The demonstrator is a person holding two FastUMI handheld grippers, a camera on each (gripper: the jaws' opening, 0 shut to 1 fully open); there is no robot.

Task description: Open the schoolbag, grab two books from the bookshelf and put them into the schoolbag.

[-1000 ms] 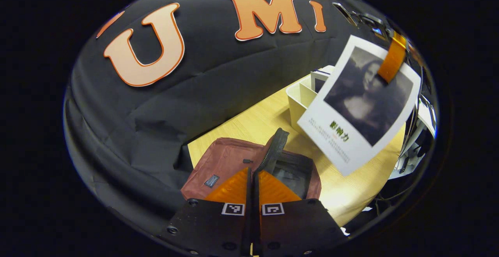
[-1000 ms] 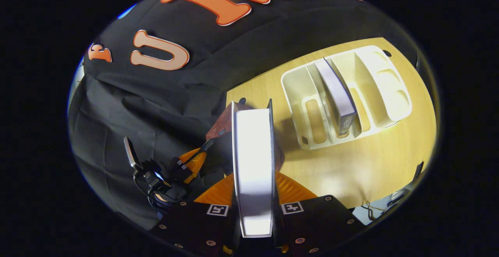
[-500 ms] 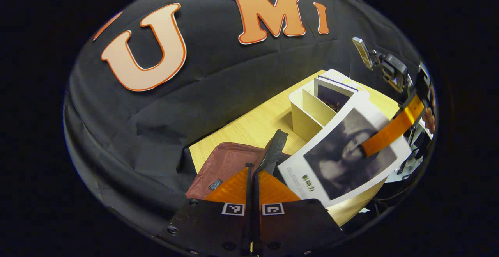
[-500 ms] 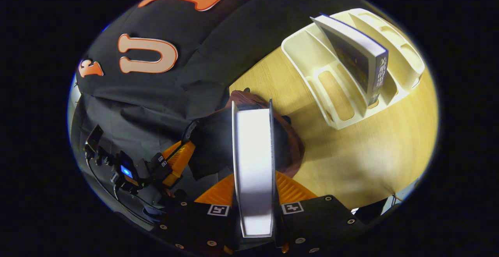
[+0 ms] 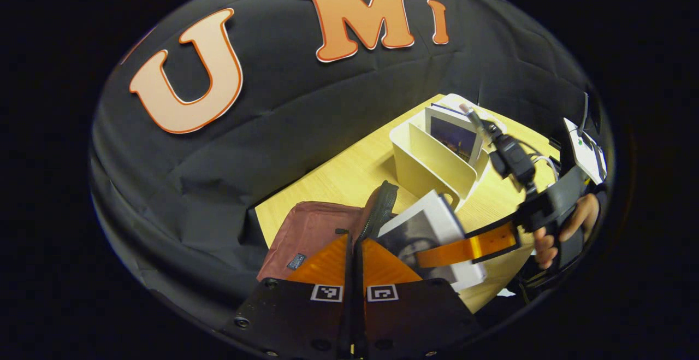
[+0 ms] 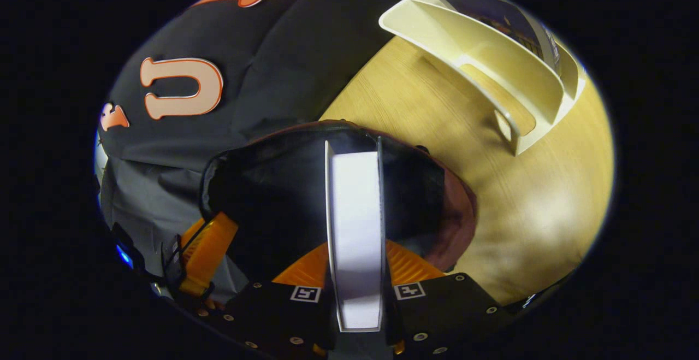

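Your right tongs [image 6: 355, 251] are clamped on the book [image 6: 355, 229], its far end inside the schoolbag's [image 6: 327, 185] open mouth. Your left tongs [image 5: 354, 251] are pressed together on the zipper edge [image 5: 382, 207]. Second book [image 5: 454, 137] stands in the bookshelf [image 5: 431, 158] on the tabletop [image 5: 349, 174].

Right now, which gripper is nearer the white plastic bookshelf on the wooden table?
Right. The right gripper holds the white book over the open maroon schoolbag, beside the white bookshelf; the left gripper pinches the schoolbag's flap, farther away.
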